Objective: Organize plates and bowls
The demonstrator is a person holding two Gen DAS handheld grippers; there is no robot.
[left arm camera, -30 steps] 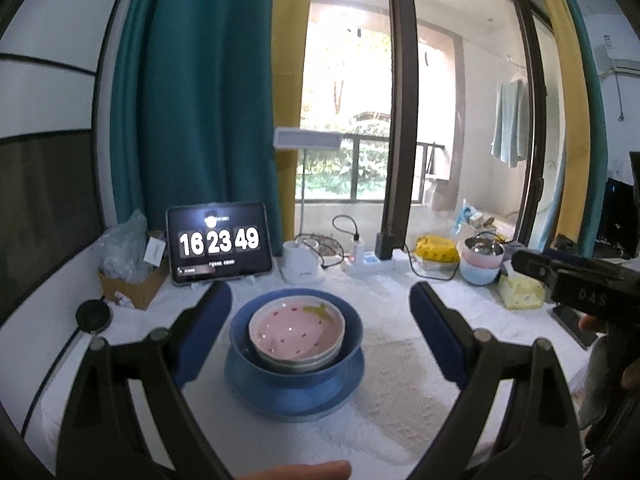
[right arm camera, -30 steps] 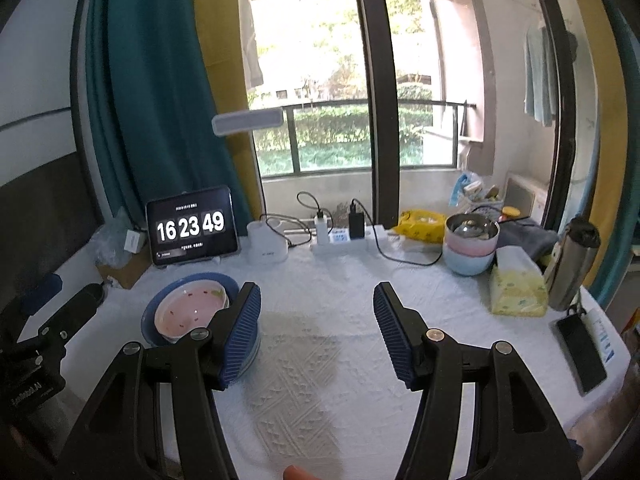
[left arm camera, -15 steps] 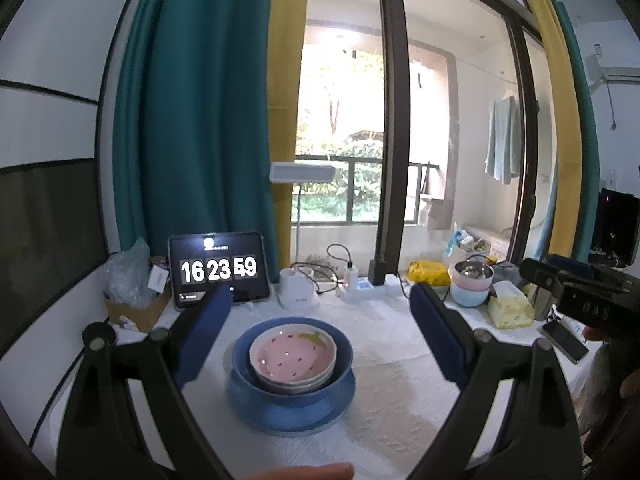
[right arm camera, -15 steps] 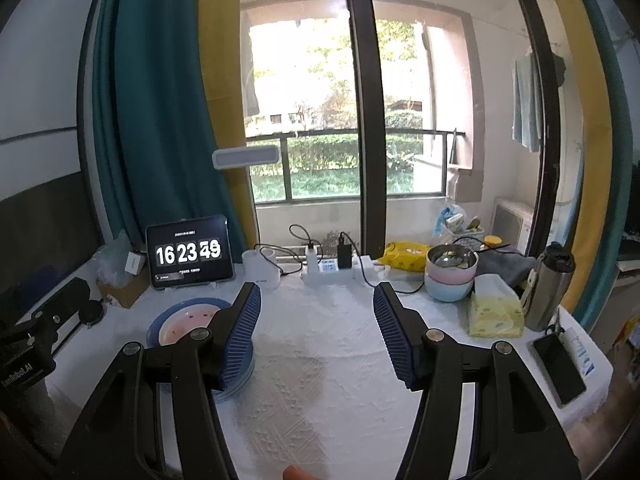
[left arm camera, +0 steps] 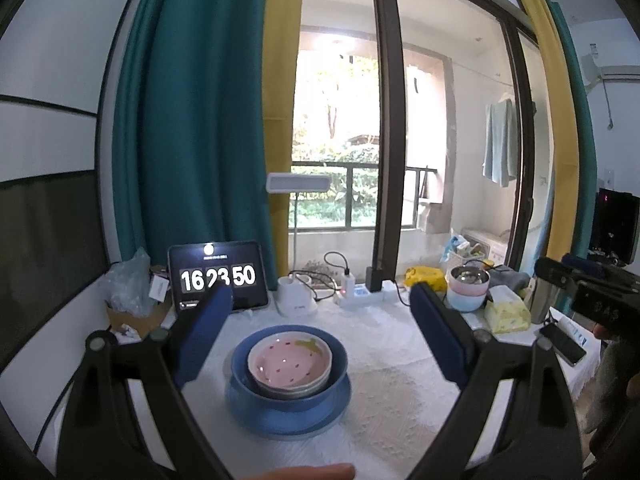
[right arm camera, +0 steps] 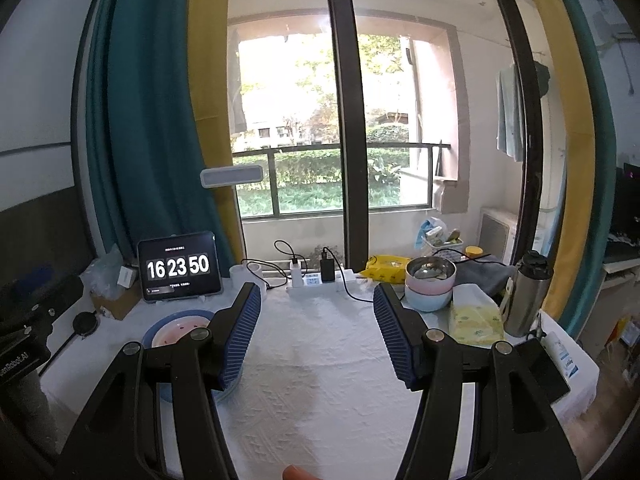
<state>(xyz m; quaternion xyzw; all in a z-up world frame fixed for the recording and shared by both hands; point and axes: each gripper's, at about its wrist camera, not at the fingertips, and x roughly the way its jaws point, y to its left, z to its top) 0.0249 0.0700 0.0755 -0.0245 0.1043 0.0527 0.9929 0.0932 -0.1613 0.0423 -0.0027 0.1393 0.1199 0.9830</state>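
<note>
A pink strawberry-patterned bowl [left arm camera: 290,366] sits nested in a blue bowl [left arm camera: 244,380], which rests on a blue plate [left arm camera: 288,424] on the white tablecloth. My left gripper [left arm camera: 322,312] hovers above and in front of this stack, open and holding nothing. In the right wrist view the same stack [right arm camera: 180,326] lies at the left, partly hidden behind the left finger. My right gripper [right arm camera: 316,320] is open over bare cloth with nothing between its pads. A second stack of pink and light-blue bowls [right arm camera: 430,284] with a metal bowl on top stands at the back right.
Along the back stand a tablet clock [right arm camera: 179,267], a white lamp base [left arm camera: 296,298], a power strip [right arm camera: 320,280] with cables and a yellow packet [right arm camera: 386,269]. A tissue pack [right arm camera: 476,320], a steel flask [right arm camera: 528,294] and a phone [right arm camera: 546,370] crowd the right edge.
Both grippers have risen and drawn back a little, so the table and bowls sit lower and smaller in view. The stacks have not moved; jaws unchanged.
</note>
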